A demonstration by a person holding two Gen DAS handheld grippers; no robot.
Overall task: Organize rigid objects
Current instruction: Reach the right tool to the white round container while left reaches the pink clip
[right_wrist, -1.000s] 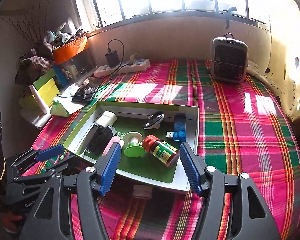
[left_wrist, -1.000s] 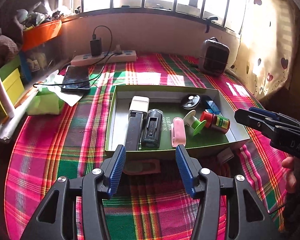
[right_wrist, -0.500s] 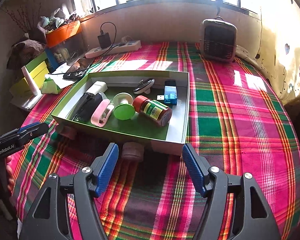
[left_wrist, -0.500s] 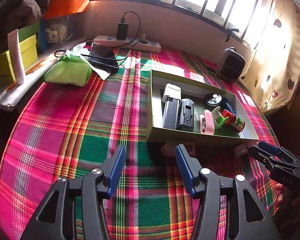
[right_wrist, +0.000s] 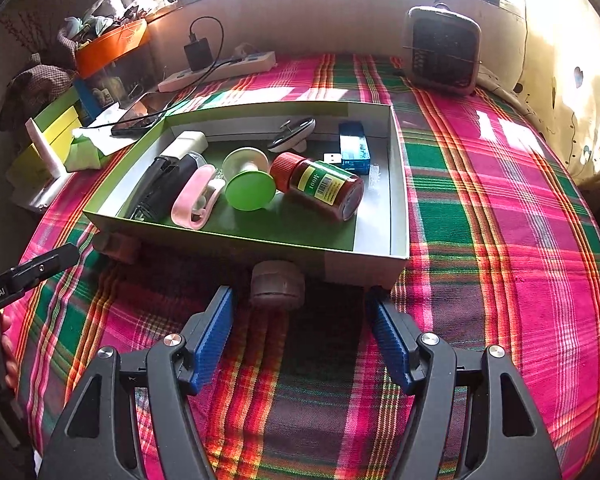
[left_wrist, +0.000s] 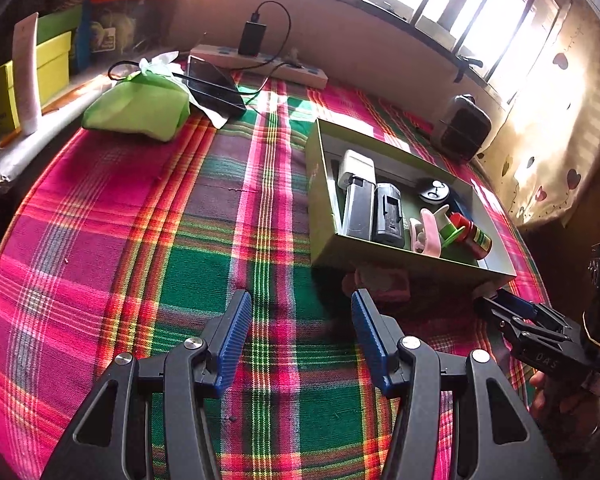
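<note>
A: Pose first. We see the left hand-held gripper [left_wrist: 300,316] tilted steeply down over the plaid cloth [left_wrist: 180,240], its blue pads apart with only cloth between them. Agreed?

B: Agreed. We note the right hand-held gripper [right_wrist: 300,312] is also pitched downward, jaws spread wide, nothing clamped. A small round brownish cap-like object [right_wrist: 277,285] lies on the cloth just ahead of its tips, in shadow, touching or nearly touching the near wall of the green box [right_wrist: 356,268].

A: From the left wrist view we also see a pink flat object [left_wrist: 380,282] on the cloth against the same wall, just beyond the left gripper's right pad. What it is we cannot tell.

B: Contents of the box, as we read them: red-capped bottle [right_wrist: 320,186] on its side, green suction-cup item [right_wrist: 249,188], pink clip [right_wrist: 196,196], black devices [right_wrist: 160,184] with a white block [right_wrist: 188,142] behind, a blue USB stick [right_wrist: 354,150], and a dark round spinner-like piece [right_wrist: 292,134].

A: Surroundings: small heater [right_wrist: 444,52] at the far right of the table, power strip [right_wrist: 220,70] with a charger plugged in, a phone [left_wrist: 214,86], and a green pouch [left_wrist: 140,106] at far left.

B: We log a hand [left_wrist: 556,396] gripping the right tool's handle at the left view's lower right edge.
</note>
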